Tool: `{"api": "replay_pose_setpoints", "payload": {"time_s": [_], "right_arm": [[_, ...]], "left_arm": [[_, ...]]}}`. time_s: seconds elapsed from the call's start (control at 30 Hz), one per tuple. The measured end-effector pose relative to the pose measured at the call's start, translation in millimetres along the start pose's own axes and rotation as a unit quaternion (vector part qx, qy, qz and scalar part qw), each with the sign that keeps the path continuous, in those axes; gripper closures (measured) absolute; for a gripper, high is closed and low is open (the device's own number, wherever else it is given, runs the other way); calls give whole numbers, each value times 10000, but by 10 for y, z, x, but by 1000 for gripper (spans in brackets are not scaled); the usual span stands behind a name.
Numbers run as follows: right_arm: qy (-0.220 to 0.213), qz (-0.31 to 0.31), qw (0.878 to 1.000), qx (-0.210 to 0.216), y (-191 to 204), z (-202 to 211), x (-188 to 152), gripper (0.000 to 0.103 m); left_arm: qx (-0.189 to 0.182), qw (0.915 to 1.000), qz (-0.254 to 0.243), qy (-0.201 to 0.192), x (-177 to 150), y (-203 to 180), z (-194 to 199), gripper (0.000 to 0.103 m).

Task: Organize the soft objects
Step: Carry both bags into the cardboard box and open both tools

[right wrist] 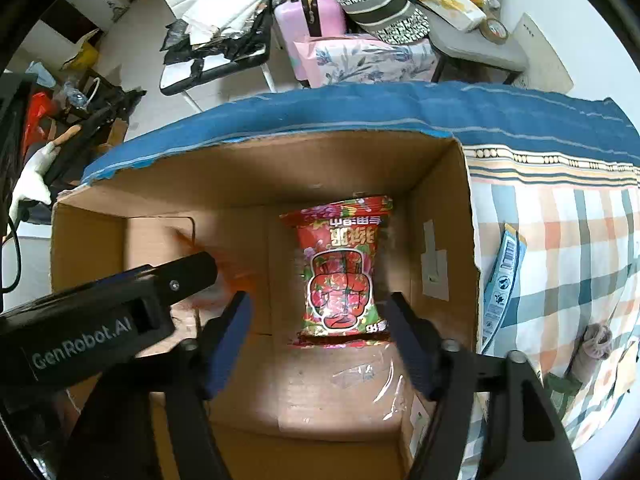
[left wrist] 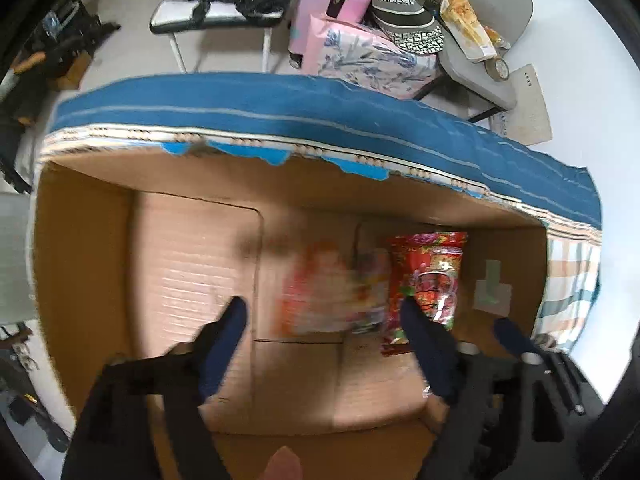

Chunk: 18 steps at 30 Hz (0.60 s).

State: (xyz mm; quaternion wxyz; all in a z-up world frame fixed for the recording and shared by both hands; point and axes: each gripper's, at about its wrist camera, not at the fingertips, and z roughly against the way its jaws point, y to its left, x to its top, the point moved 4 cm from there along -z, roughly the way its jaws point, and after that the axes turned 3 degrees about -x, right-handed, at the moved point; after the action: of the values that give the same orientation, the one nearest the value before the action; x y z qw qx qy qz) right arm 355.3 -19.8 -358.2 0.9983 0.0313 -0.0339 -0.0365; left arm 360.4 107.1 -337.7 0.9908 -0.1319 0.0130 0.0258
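Both grippers are hanging open over the cardboard box (right wrist: 440, 184): left gripper (left wrist: 324, 320) above a blurred orange packet (left wrist: 316, 292), right gripper (right wrist: 318, 312) straddling, not pressing, the red snack bag (right wrist: 340, 272) lying on the box floor.

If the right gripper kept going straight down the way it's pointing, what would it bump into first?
Most likely the red snack bag lying on the floor of the cardboard box. The right gripper points down into the box with open jaws on either side of the bag, though depth is hard to judge.
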Motion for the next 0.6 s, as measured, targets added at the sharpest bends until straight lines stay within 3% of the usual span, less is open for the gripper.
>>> {"api": "replay_pose_setpoints", "payload": {"time_s": [0.1, 0.2, 0.27, 0.6], "right_arm": [[-49, 54, 9999, -85, 14, 76, -36, 12], [-76, 84, 9999, -109, 9, 151, -116, 1], [-115, 115, 9997, -176, 0, 206, -181, 0], [-288, 240, 9991, -176, -27, 559, -623, 0]], "left_arm": [[166, 9997, -86, -151, -47, 50, 98, 10], [367, 9984, -166, -406, -121, 106, 227, 7], [503, 9969, -239, -557, -207, 128, 320, 3], [964, 9865, -428, -1251, -748, 137, 811, 3]]}}
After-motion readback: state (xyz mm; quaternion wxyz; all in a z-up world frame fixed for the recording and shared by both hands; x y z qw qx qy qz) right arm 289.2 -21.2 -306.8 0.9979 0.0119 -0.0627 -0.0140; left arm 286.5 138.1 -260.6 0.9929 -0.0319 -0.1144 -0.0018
